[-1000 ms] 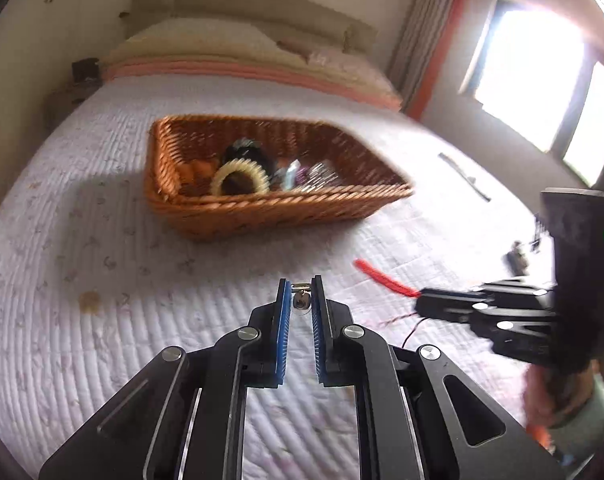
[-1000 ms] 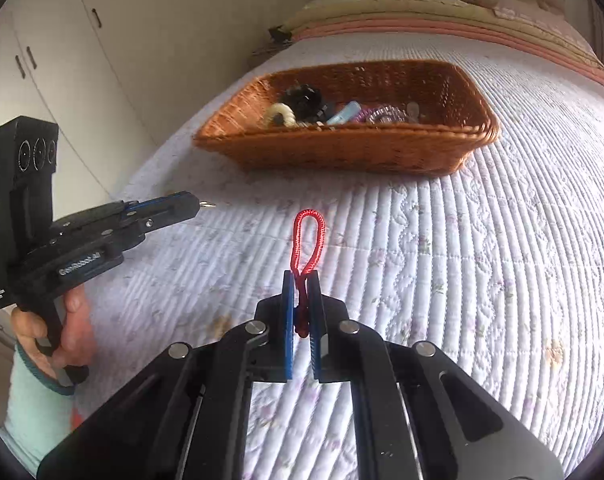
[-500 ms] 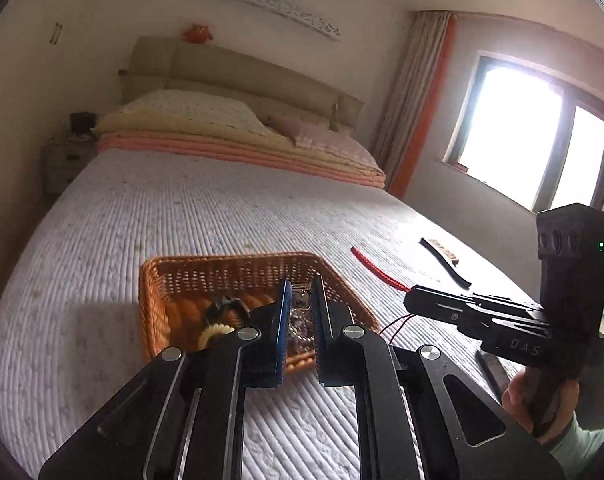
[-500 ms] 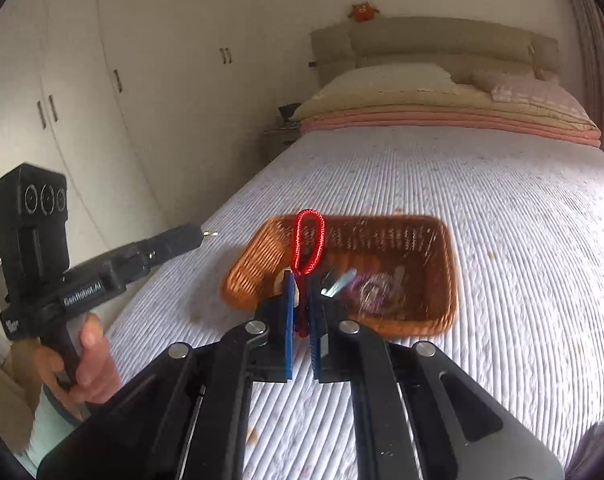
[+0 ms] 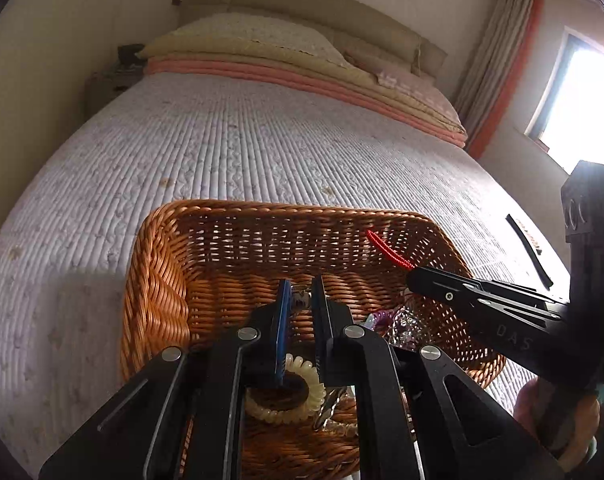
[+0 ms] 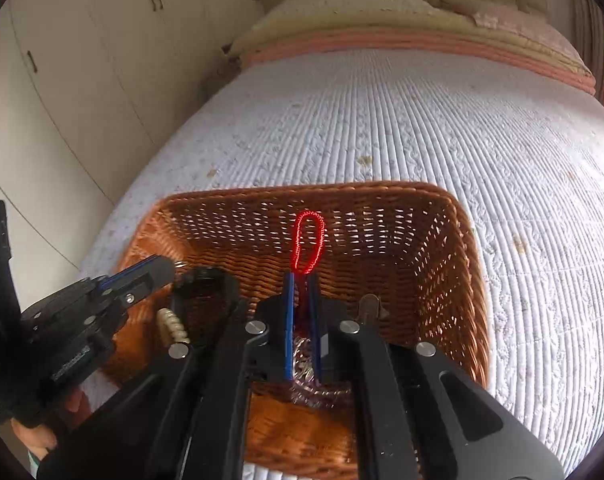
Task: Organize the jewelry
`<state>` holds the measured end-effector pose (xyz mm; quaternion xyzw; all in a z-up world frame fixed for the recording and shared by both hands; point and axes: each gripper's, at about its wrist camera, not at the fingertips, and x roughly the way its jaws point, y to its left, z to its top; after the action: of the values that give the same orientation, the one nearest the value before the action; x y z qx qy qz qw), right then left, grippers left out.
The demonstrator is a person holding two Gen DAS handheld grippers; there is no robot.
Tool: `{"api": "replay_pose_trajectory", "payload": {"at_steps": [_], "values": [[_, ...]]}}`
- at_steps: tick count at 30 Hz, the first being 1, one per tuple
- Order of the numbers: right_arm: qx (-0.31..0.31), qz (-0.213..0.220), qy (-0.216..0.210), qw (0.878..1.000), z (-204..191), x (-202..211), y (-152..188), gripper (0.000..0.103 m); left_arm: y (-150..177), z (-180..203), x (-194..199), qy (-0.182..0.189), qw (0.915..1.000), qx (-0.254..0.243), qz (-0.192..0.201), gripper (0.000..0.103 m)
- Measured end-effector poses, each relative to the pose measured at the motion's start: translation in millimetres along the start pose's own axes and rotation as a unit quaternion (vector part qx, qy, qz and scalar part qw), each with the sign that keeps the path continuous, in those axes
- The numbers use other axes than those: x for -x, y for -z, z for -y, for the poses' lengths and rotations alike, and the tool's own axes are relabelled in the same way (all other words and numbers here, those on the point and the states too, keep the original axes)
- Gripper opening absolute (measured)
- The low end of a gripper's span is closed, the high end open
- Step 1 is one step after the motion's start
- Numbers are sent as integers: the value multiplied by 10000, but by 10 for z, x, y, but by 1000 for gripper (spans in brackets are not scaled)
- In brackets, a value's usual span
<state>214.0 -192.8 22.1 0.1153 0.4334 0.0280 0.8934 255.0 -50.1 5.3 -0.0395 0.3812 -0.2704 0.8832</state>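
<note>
Looking along my left tool point(image 5: 301, 300), I pinch a small metal trinket point(image 5: 301, 301) above the wicker basket point(image 5: 158, 280), where a cream coil band point(image 5: 298, 400) already lies. From the right view, my right tool point(image 6: 302, 280) clamps a red cord loop point(image 6: 309, 240) over the basket point(image 6: 442, 240); both drops remain, and a dark strap point(image 5: 528, 250) lies on the bed point(image 5: 242, 140).

Red cord point(image 6: 309, 242) — orange-brown woven basket point(image 5: 154, 288) — white quilted bedspread point(image 5: 222, 152)

small metal piece point(image 5: 301, 301) too tiny to identify, basket point(image 6: 454, 240) near edge hidden behind grippers
</note>
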Motion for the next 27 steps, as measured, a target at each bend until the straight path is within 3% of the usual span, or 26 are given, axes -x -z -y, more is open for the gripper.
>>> {"api": "replay_pose_trajectory", "payload": {"at_steps": [3, 5, 7, 10, 12, 16, 18, 21, 23, 26, 27], "values": [[-153, -88, -15, 9998, 55, -96, -4, 6, 23, -34, -5, -57, 10000, 49, -19, 13], [-260, -121, -89, 9995, 127, -166, -8, 8, 33, -33, 57, 0, 10000, 85, 39, 39], [-308, -96, -114, 9994, 172, -183, -30, 15, 34, -14, 171, 29, 9997, 88, 218, 43], [-252, 137, -125, 9995, 186, 17, 11, 29, 51, 10, 384, 208, 9989, 145, 391, 49], [-210, 302, -126, 9992, 176, 196, 36, 44, 81, 27, 553, 271, 9980, 188, 548, 56], [-116, 702, -221, 9972, 133, 643, 203, 46, 254, 163, 1006, 62, 9951, 34, 986, 66], [-3, 983, -161, 9950, 81, 881, 361, 55, 398, 258, 1203, -139, 9921, -124, 1240, 73], [228, 1577, 85, 9872, -11, 1250, 723, 71, 709, 430, 1500, -652, 9832, -348, 1668, 81], [392, 1912, 295, 9803, -84, 1398, 965, 71, 872, 513, 1625, -974, 9761, -429, 1894, 85], [455, 2380, 514, 9688, -160, 1580, 1321, 72, 1131, 661, 1775, -1585, 9569, -590, 2363, 86], [402, 2573, 558, 9639, -167, 1628, 1429, 74, 1236, 727, 1816, -1844, 9464, -680, 2562, 86]]}}
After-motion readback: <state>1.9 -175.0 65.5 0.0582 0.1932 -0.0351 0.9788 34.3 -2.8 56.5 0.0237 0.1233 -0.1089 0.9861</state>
